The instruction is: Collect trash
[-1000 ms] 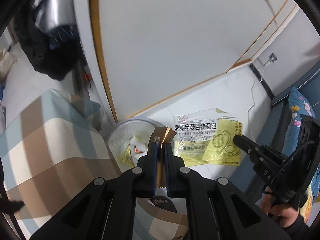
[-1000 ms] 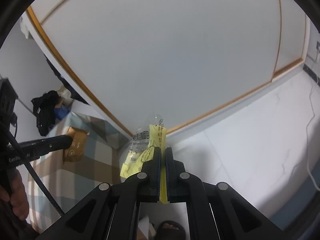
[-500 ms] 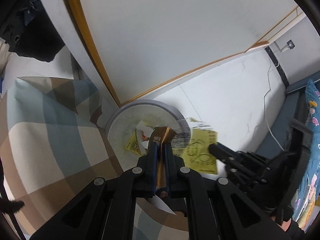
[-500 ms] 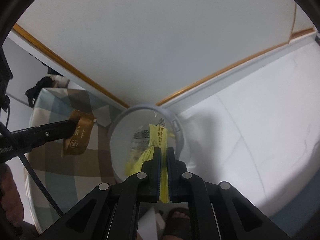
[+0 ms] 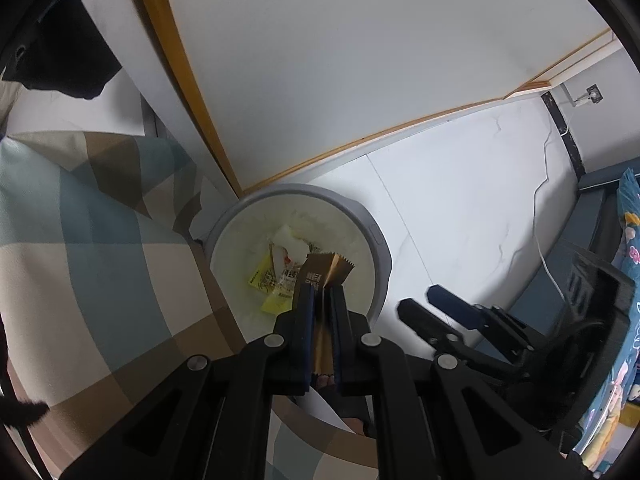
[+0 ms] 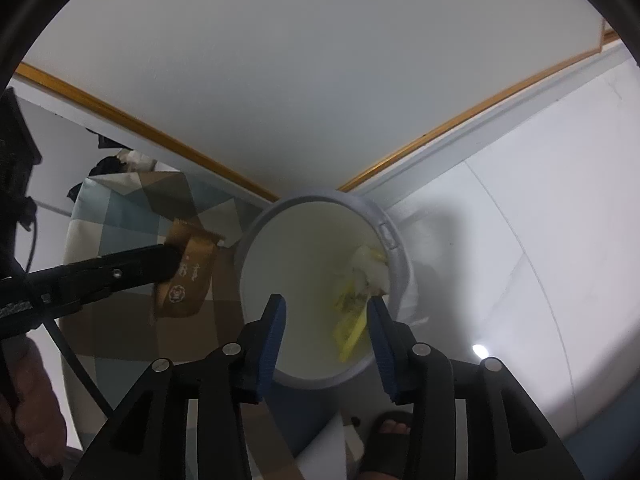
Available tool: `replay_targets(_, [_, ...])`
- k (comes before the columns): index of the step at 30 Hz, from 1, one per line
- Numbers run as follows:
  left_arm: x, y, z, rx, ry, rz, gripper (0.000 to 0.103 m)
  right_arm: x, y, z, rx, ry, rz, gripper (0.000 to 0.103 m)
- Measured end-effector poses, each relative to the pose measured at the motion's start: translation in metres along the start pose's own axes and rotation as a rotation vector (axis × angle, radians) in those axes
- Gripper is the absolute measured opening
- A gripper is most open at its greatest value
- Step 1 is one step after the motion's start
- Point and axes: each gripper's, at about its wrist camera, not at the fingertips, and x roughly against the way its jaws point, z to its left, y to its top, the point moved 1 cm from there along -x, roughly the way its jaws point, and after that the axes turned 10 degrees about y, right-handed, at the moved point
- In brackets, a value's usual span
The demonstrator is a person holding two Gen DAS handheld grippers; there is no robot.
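Note:
A round grey trash bin point(image 5: 376, 240) with a white liner stands on the floor by the wall; it also shows in the right wrist view point(image 6: 400, 256). Inside lie a yellow wrapper point(image 6: 352, 320) and white crumpled trash point(image 5: 292, 244). My left gripper point(image 5: 322, 292) is shut on a brown-gold wrapper point(image 5: 326, 270), held above the bin's near rim; from the right wrist view the wrapper point(image 6: 188, 276) hangs left of the bin. My right gripper point(image 6: 326, 316) is open and empty above the bin mouth.
A checked blue, beige and brown bedcover point(image 5: 80, 260) lies left of the bin. A white wall panel with a gold trim point(image 5: 192, 92) rises behind. White tiled floor point(image 5: 472, 208) spreads right, with a cable point(image 5: 540, 200). A sandalled foot point(image 6: 392, 428) stands below.
My right gripper has opened and the yellow wrapper has dropped into the bin. Both grippers have tilted down over the bin. My left gripper still holds the brown wrapper.

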Motion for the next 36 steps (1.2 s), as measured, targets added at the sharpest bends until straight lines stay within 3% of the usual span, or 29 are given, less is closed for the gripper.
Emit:
replay_targets(9, [-0.009,-0.003,0.003,0.032,0.015,0.048,0.016,0.025,-0.001,-0.016,-0.076,0.001,-0.062,0.054])
replay_targets(14, [-0.006,-0.007,0.002,0.036,-0.012,0.043,0.038,0.035,-0.002,-0.017,-0.086,0.003,-0.09,0.056])
replay_targets(16, [-0.001,-0.009,0.001,0.032,-0.018,0.013,0.039,0.036,-0.001,-0.014,-0.078,0.001,-0.098,0.059])
replay_targets(18, [0.007,-0.011,0.001,0.035,-0.013,-0.02,0.044,0.041,0.0,-0.013,-0.07,-0.004,-0.105,0.062])
replay_targets(20, [0.015,-0.014,0.004,0.057,-0.009,-0.059,0.055,0.045,0.002,-0.01,-0.061,-0.002,-0.116,0.065])
replay_targets(24, [0.033,-0.021,0.008,0.084,-0.008,-0.141,0.059,0.057,0.004,-0.001,-0.032,-0.004,-0.14,0.072])
replay_targets(28, [0.056,-0.028,0.012,0.105,0.034,-0.233,0.074,0.067,0.006,0.013,0.008,-0.002,-0.146,0.078])
replay_targets(36, [0.089,-0.044,0.026,0.135,0.134,-0.352,0.08,0.089,0.006,0.055,0.119,-0.003,-0.138,0.092])
